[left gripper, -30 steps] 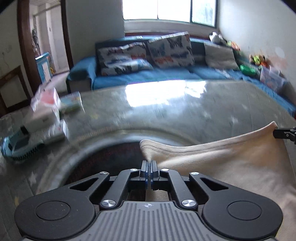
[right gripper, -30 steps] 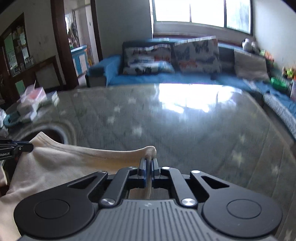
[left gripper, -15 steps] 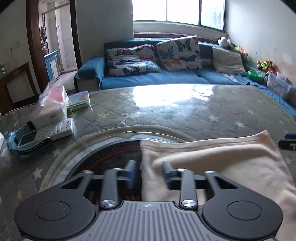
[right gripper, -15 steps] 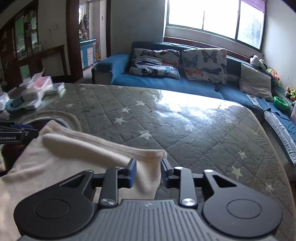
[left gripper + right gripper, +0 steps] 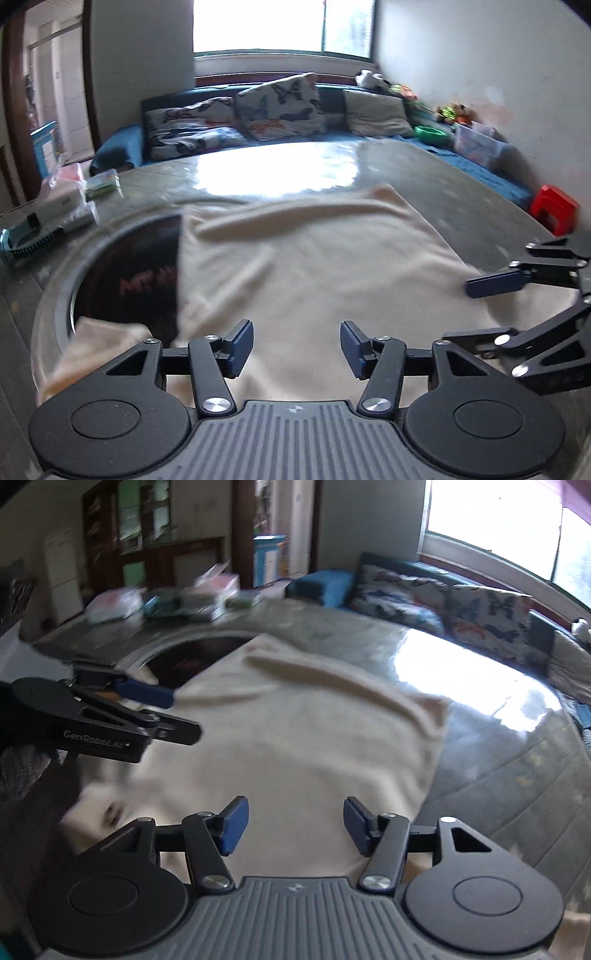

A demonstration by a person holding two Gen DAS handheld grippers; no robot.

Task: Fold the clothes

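A: Both grippers, left [image 5: 297, 345] and right [image 5: 295, 823], have just been opening; jaws apart, nothing between. Cream garment [image 5: 314, 258] lies flat on the counter [image 5: 461, 184].

B: We regrip the 2 near corners, then fold evenly.

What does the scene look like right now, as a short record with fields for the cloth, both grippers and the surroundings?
cloth: cream garment lying flat on the quilted table, a fold ridge near its far edge
left gripper: open, jaws just been opening, nothing pinched, over the near edge of the cloth
right gripper: open, jaws just been opening, nothing pinched
table clutter: boxes at the far left corner
behind: blue sofa with butterfly cushions
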